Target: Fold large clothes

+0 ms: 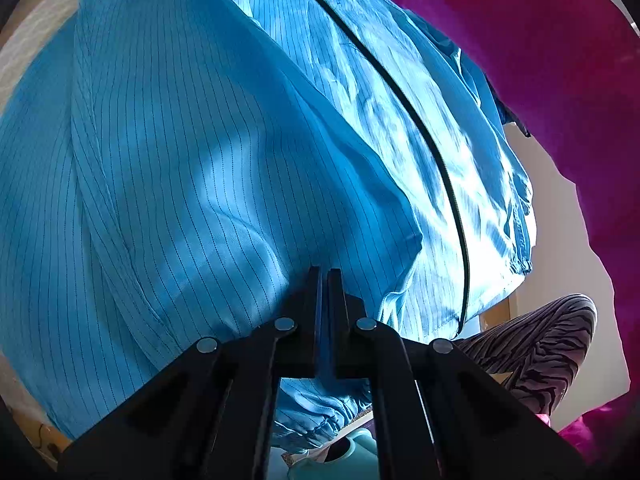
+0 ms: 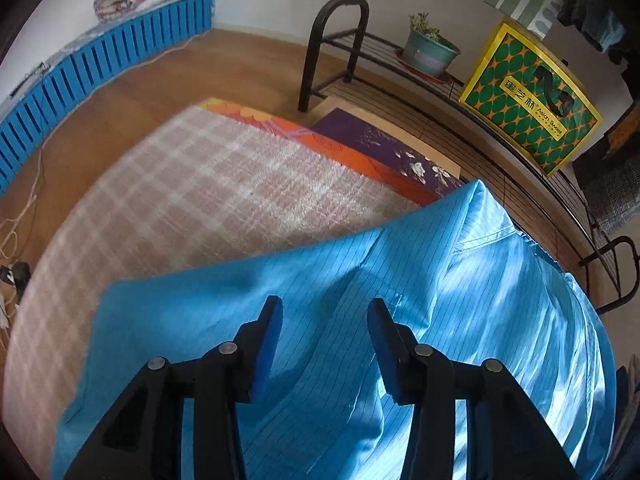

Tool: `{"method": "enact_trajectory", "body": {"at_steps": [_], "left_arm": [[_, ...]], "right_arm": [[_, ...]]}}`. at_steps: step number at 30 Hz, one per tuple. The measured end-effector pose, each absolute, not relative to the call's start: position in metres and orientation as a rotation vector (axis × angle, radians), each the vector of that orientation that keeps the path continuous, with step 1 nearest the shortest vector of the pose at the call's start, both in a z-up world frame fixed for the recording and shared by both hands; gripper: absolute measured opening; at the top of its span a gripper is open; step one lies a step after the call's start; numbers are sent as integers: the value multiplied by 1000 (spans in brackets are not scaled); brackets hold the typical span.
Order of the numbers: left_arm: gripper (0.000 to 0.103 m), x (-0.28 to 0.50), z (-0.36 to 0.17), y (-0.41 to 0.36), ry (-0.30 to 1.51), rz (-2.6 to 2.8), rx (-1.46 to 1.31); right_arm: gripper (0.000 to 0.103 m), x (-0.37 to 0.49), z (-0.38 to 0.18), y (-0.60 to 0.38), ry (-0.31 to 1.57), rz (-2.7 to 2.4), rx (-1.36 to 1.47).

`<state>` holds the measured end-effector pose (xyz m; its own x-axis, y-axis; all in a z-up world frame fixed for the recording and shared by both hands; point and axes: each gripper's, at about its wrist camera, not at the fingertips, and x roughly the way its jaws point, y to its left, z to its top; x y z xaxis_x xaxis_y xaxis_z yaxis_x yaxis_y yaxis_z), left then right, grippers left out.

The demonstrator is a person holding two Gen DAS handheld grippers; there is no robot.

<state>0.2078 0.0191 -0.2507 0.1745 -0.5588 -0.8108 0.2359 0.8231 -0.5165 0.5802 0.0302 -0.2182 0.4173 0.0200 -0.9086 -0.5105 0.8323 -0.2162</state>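
Note:
A large shiny blue pinstriped garment point(image 1: 208, 152) with a dark zipper line fills the left wrist view. My left gripper point(image 1: 324, 276) is shut on a fold of it, with blue cloth pinched between the jaws. In the right wrist view the same blue garment point(image 2: 400, 280) lies over a pink checked blanket point(image 2: 192, 200). My right gripper point(image 2: 324, 312) is open just above the garment, with its fingers apart and nothing between them.
A magenta cloth point(image 1: 560, 80) hangs at the right and a zebra-striped leg point(image 1: 540, 340) is below it. A black metal rack point(image 2: 400, 56) holds a potted plant point(image 2: 428, 48) and a green-and-yellow bag point(image 2: 532, 100). A blue slatted panel point(image 2: 80, 64) lines the far wall.

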Motion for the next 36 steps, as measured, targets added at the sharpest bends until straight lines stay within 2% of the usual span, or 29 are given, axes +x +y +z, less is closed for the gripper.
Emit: {"method": "enact_trajectory", "body": {"at_steps": [2, 3, 4, 5, 6, 8, 15, 17, 19, 22, 24, 25, 27, 31, 36], "left_arm": [[2, 208, -250, 20, 1279, -577, -299], [2, 209, -251, 21, 1284, -578, -300], [2, 209, -251, 21, 1282, -579, -301], [2, 209, -250, 21, 1284, -579, -300], [2, 209, -249, 23, 1284, -578, -300], [2, 208, -249, 21, 1284, -575, -298], [2, 209, -247, 23, 1278, -565, -287], [2, 208, -246, 23, 1276, -564, -278], [2, 208, -245, 22, 1275, -560, -278], [2, 209, -246, 19, 1276, -554, -266], [2, 211, -246, 16, 1277, -549, -266], [2, 212, -245, 14, 1278, -547, -264], [2, 214, -245, 6, 1279, -546, -261], [2, 218, -247, 1, 1287, -548, -276], [2, 227, -250, 1, 1288, -560, -306]], "right_arm": [[43, 583, -233, 27, 1117, 322, -547], [37, 583, -231, 22, 1100, 336, -513], [29, 586, -230, 17, 1114, 341, -480], [13, 589, -229, 11, 1126, 346, -448], [2, 591, -227, 5, 1130, 335, -437], [0, 592, -217, -9, 1125, 344, -386], [0, 580, -155, -132, 1000, 486, 268], [0, 566, -159, -177, 964, 547, 510], [0, 560, -177, -202, 1011, 531, 574], [6, 558, -202, -202, 1176, 317, 191], [7, 560, -200, -197, 1180, 256, 15], [12, 562, -192, -192, 1144, 240, -38], [34, 568, -170, -178, 1053, 262, -101], [35, 595, -143, -133, 946, 329, -250], [36, 632, -153, -71, 935, 380, -412]]}}
